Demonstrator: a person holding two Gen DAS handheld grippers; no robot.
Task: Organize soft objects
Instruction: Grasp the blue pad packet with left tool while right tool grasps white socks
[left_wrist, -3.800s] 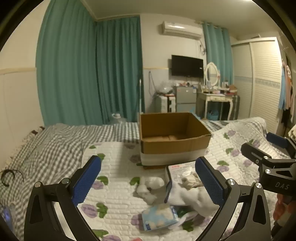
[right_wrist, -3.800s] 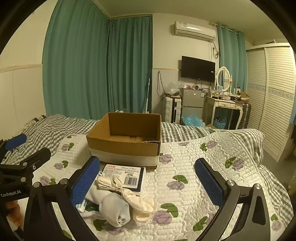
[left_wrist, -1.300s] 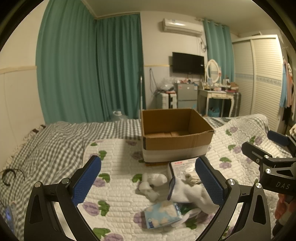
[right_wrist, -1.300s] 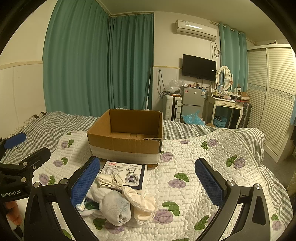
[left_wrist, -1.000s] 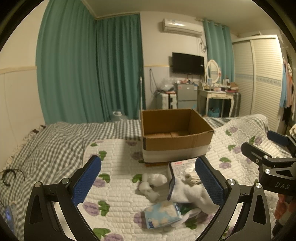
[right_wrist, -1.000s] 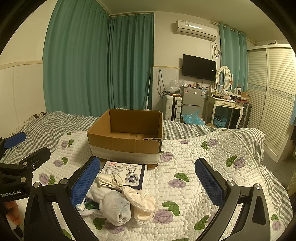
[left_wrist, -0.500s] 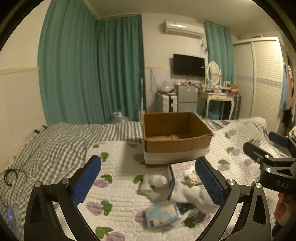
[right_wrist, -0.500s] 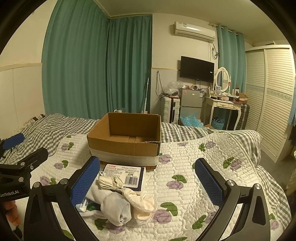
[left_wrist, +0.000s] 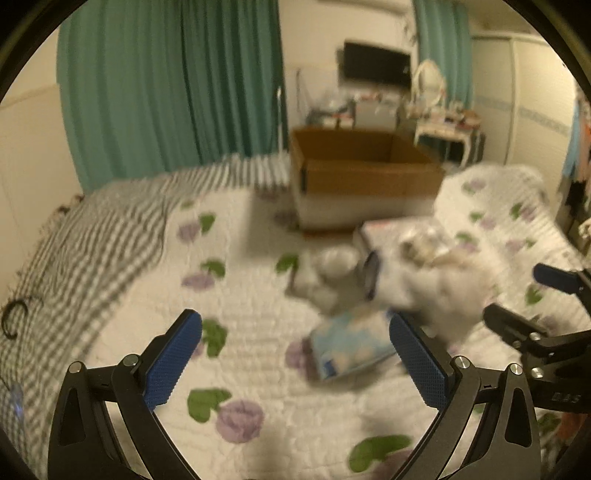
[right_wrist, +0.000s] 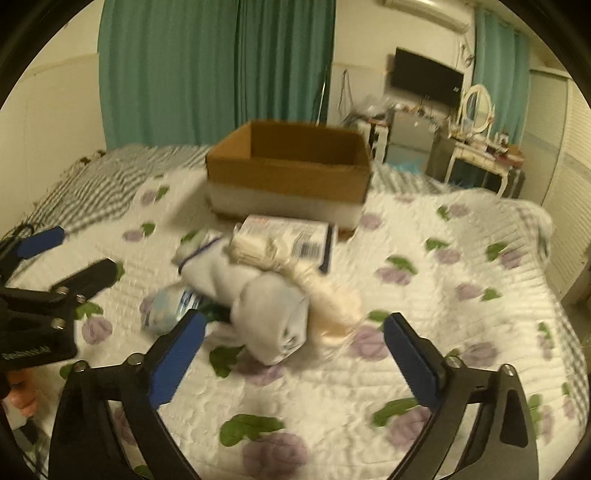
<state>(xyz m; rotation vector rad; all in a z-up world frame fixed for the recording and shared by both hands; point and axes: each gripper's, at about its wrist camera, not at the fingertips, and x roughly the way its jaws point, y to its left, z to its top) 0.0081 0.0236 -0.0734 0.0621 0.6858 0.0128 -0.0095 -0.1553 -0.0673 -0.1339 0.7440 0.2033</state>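
A bed under a white quilted cover printed with purple flowers and green leaves (right_wrist: 424, 302) fills the lower frame, grey-checked bedding (left_wrist: 110, 229) at its left. On it: an open brown cardboard box (right_wrist: 291, 173) at upper centre, a flat printed packet (right_wrist: 291, 236) before it, a white sock heap (right_wrist: 258, 295) mid-frame, and a pale blue tissue pack (left_wrist: 351, 349).

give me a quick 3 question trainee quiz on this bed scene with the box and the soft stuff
1. True or false: the brown cardboard box holds socks.
2. Which is open: A left gripper only, B right gripper only, C both?
3. Fill in: the cream lacy cloth lies partly on the white rolled sock and the flat ____ packet.

Key: 1 false, no socks show inside. 2 C. 3 barcoded.
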